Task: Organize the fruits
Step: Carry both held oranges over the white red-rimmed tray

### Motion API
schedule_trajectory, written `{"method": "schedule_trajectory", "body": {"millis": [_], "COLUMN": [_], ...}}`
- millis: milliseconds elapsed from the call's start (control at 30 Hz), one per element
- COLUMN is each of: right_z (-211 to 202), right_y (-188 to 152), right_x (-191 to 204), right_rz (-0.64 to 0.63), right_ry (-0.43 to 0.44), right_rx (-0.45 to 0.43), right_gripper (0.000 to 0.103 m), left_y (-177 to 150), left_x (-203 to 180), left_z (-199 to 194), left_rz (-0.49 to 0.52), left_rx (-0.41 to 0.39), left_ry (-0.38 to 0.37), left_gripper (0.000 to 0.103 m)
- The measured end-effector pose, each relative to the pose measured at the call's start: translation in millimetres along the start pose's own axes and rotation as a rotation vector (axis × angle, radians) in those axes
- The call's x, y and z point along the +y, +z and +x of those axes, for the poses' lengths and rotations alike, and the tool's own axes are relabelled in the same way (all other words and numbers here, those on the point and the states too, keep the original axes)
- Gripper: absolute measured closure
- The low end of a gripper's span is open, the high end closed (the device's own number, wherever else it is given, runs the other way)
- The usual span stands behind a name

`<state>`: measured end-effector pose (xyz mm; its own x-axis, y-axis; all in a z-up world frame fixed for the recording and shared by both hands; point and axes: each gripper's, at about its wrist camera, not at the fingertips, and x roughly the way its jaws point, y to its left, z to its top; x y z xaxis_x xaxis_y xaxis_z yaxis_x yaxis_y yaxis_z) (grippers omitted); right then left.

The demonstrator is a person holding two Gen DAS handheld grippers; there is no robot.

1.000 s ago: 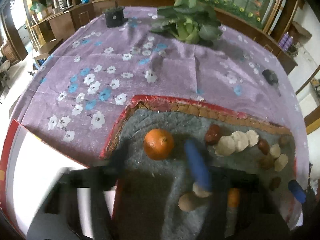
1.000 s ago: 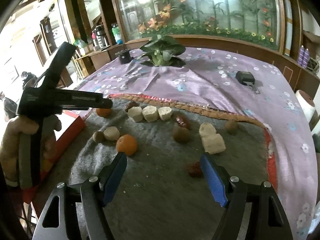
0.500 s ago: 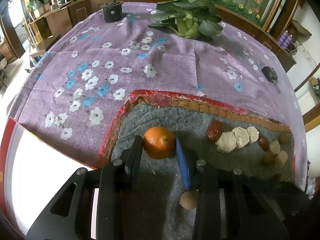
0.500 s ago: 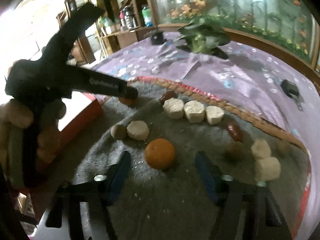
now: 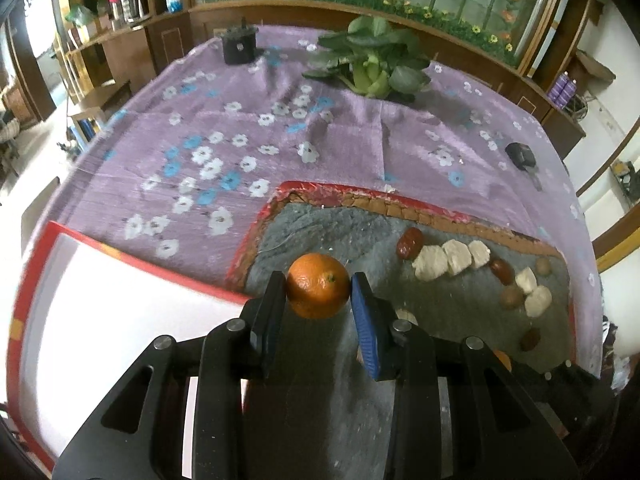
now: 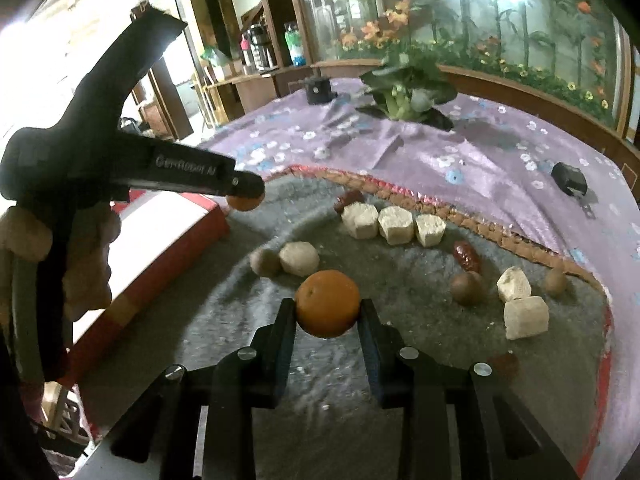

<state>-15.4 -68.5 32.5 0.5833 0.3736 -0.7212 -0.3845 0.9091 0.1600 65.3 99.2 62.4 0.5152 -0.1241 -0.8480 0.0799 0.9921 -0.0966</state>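
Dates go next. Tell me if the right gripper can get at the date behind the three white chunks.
Probably not yet: the right gripper has just closed on an orange, so its jaws are full. The date itself lies unobstructed.

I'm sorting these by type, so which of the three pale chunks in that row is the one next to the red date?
The left end chunk of the row in the right wrist view. The red date lies against its far left corner; the other two sit further right, away from it.

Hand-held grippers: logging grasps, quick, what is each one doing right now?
Left hand-held gripper: closed on an orange.
Right hand-held gripper: jaws have just closed onto a second orange.
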Motion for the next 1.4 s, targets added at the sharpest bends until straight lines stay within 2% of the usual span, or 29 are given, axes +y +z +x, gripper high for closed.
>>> {"method": "schedule_trajectory", "body": {"millis": [300, 667, 800, 1067, 1400], "right_z": [-18, -7, 8, 56, 96], "right_y": [3, 24, 35, 56, 58], "right_x": [39, 99, 114, 136, 141], "right_rz": [-0.041, -0.114, -0.142, -0.198, -0.249], "right_ry": [0.052, 0.170, 0.199, 0.178, 0.155], "right_rx": [-0.036, -0.032, -0.017, 0.049, 0.105], "right_gripper": [0.072, 0.072, 0.072, 0.072, 0.072], "left_y": [-27, -57, -62, -54, -49], "left_x": [22, 92, 112, 133, 142], "left_z": [-43, -71, -65, -37, -14], "left_rz": [-0.012, -0.096, -0.133, -0.176, -0.207], "left_rx": [-0.051, -0.061, -0.046, -0.014, 0.014], "left_ry": [0.036, 0.103, 0.116, 0.112, 0.111], "left_gripper": [0.070, 0.070, 0.070, 0.070, 0.070]}}
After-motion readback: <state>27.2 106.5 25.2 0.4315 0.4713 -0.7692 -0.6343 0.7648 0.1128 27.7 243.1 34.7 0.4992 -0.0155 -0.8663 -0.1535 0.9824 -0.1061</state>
